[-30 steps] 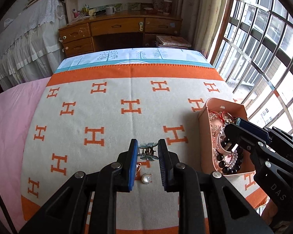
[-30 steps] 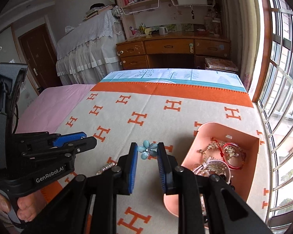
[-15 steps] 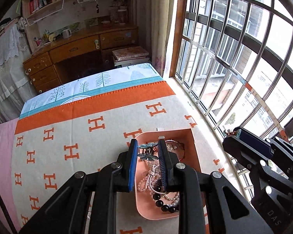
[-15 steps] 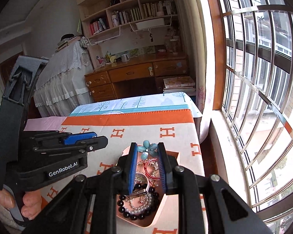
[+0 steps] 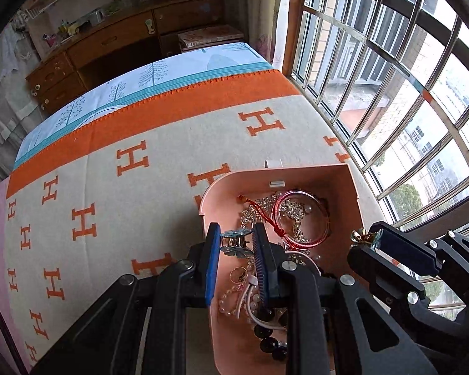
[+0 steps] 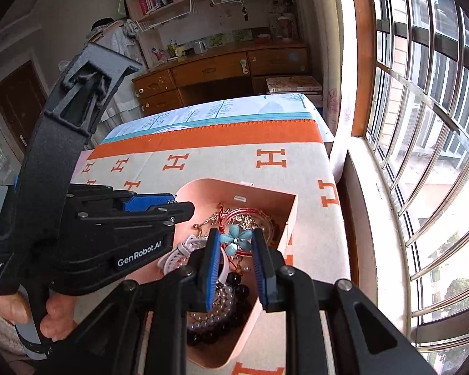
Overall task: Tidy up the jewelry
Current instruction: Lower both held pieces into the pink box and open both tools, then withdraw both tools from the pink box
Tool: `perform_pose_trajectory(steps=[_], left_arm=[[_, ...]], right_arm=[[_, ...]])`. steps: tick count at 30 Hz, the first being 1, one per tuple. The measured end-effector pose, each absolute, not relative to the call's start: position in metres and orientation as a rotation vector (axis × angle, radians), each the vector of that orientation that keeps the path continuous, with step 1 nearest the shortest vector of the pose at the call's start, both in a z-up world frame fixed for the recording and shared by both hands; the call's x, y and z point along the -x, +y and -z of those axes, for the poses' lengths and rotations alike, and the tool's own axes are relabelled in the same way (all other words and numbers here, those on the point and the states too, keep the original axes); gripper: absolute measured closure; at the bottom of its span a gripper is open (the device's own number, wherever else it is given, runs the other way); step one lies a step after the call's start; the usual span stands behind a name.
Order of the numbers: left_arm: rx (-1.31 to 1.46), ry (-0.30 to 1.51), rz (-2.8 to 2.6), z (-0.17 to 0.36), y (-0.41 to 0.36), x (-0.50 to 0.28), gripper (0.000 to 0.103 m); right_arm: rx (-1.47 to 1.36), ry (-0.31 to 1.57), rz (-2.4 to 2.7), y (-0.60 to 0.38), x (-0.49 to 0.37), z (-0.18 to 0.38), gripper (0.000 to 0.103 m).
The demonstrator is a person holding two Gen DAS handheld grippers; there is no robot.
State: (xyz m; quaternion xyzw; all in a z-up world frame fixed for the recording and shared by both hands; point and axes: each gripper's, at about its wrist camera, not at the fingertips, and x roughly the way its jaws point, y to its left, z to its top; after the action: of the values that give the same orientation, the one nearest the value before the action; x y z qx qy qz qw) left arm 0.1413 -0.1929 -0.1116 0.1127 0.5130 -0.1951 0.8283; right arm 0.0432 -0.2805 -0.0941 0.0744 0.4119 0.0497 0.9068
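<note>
Left gripper [image 5: 237, 245]: hanging right over the pink tray [image 5: 356, 193], fingers [image 5: 212, 259] clamped on a little teal butterfly hair clip [image 5: 236, 243], one blue pad on each side of it.

Right gripper [image 6: 234, 242]: also over the tray, fingers [image 6: 210, 262] pinching a pale blue flower piece [image 6: 236, 239] up at the tips. In the left view you only catch it from the side, with something small and gold poking out the front.

Tray: sits on the bed near the window-side edge, on the cream blanket with orange H's [image 5: 159, 193].

What's in the tray: pretty much a tangle tbh. Pink bangle [image 5: 303, 218] at the far end with a red cord [image 5: 265, 215] running across it, sparkly rhinestone stuff [image 5: 294, 212] underneath, a gold ring [image 5: 239, 275], a white pearl strand [image 5: 231, 300] and chunky black beads [image 5: 269, 340] at the near end.

Where the held pieces are: both in the air above the tray, neither touching the pile that I can see.

Hand: bare fingers wrapped around the left gripper's handle [image 6: 31, 309].

Background: wooden desk [image 6: 222, 68] past the foot of the bed, barred window [image 5: 390, 93] on the right.
</note>
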Motion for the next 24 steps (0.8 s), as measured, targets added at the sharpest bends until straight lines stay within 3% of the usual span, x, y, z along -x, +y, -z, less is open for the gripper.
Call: perform_pose_trajectory(steps=[3, 7, 10, 12, 24], left_arm=[[-0.240, 1.092, 0.420, 0.116, -0.193, -0.141, 0.074], [-0.225, 1.093, 0.456, 0.115, -0.195, -0.138, 0.061], [-0.238, 1.078, 0.452, 0.113, -0.197, -0.134, 0.057], [-0.257, 1.054, 0.425, 0.111, -0.196, -0.132, 0.048], [-0.231, 1.005, 0.397, 0.093, -0.166, -0.115, 0.029]], right_arm=[[-0.154, 0.891, -0.101, -0.280, -0.049, 0.104, 0.081], [-0.170, 0.919, -0.103, -0.281, -0.052, 0.114, 0.072], [-0.191, 0.926, -0.110, -0.284, -0.052, 0.116, 0.072], [-0.189, 0.923, -0.109, -0.284, -0.052, 0.116, 0.072], [-0.180, 0.925, -0.104, -0.273, -0.044, 0.111, 0.072]])
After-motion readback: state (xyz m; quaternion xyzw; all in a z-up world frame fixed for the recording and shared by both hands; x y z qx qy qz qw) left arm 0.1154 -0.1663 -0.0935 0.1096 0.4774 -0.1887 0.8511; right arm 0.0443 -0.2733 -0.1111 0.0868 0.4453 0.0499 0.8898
